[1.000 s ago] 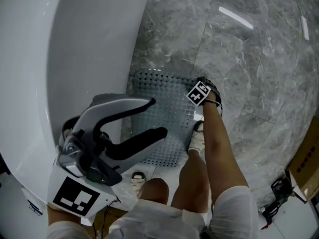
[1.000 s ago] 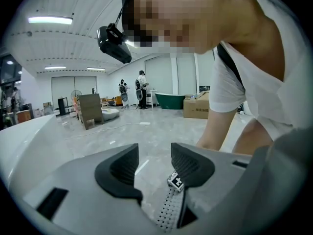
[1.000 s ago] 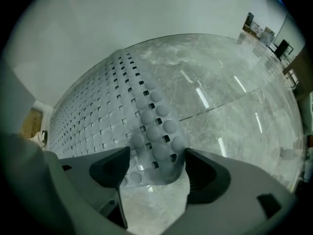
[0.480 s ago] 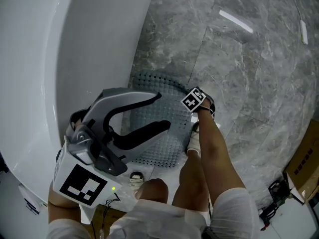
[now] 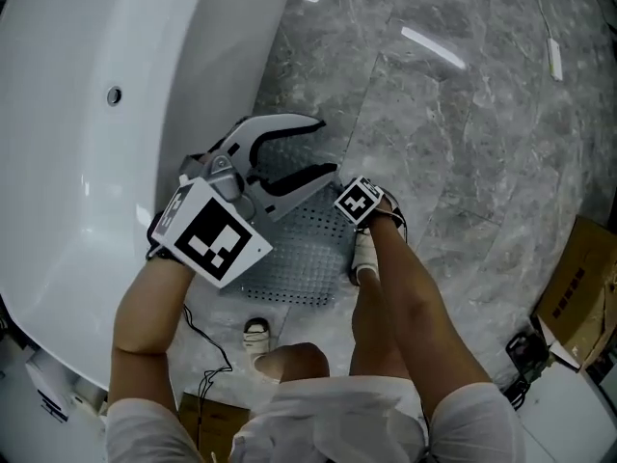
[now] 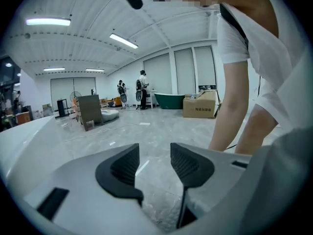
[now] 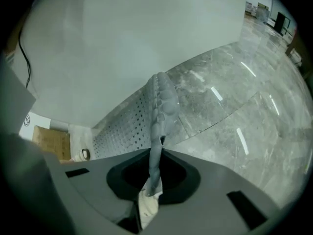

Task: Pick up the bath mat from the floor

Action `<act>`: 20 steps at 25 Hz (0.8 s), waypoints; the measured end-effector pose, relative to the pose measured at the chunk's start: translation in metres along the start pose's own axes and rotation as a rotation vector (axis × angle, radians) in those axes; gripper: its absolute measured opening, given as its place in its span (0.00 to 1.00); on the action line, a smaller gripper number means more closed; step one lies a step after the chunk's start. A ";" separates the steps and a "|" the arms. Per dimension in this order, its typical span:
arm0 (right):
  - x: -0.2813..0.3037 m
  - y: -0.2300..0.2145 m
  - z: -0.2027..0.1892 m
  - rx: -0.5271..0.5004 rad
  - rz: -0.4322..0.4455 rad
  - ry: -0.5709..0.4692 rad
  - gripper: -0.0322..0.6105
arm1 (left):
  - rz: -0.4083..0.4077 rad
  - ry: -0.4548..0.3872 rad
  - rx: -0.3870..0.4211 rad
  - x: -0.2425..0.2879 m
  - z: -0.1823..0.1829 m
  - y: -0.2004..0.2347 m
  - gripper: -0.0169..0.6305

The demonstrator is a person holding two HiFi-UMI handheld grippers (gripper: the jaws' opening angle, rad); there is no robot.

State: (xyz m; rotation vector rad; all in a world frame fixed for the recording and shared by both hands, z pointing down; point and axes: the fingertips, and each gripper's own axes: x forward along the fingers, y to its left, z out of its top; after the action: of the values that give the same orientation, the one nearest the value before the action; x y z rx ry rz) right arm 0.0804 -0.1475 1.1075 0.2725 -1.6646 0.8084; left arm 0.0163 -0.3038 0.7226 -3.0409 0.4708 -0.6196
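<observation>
The right tongs (image 7: 155, 166) have just been closing, and they are clamped on the near edge of the bath mat (image 7: 128, 127). A thin fold of the grey rubber stands pinched between their pads. The left tongs (image 6: 153, 156) hang wide apart with nothing between them, only bare floor showing past the pads. From above they hover over the mat's far end, just beside the bathtub (image 5: 116, 114).

As I judge it, the pick-up is begun but far from finished. The grip is made and one edge has been drawn up into a ridge. Most of the perforated sheet slopes back down and lies on the marble floor (image 5: 463, 162) at the foot of the tub. What is left is to raise the mat clear of the floor. The empty left tongs look placed to take the other end, though that is only my guess.

The mat's long axis runs alongside the tub, leading away from the person's shoe (image 5: 364, 258). The lifted edge is the side farthest from the tub. The sheet therefore tilts down towards the tub, with its bumpy rim standing up out of the right tongs.
</observation>
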 end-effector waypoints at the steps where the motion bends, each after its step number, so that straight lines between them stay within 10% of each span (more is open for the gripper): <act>1: -0.012 0.010 0.001 0.013 0.008 -0.006 0.13 | -0.006 -0.003 -0.028 0.003 -0.004 0.000 0.32; 6: -0.063 0.060 -0.001 0.069 0.055 -0.024 0.12 | -0.100 0.198 -0.131 0.022 -0.061 -0.019 0.35; 20: -0.166 0.157 -0.001 0.131 0.101 -0.084 0.12 | 0.127 0.224 -0.596 -0.064 -0.004 -0.055 0.18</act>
State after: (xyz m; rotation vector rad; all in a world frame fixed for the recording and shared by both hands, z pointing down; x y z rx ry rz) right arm 0.0341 -0.0730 0.8964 0.3191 -1.7177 0.9954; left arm -0.0258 -0.2326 0.7054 -3.4482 1.0131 -0.9699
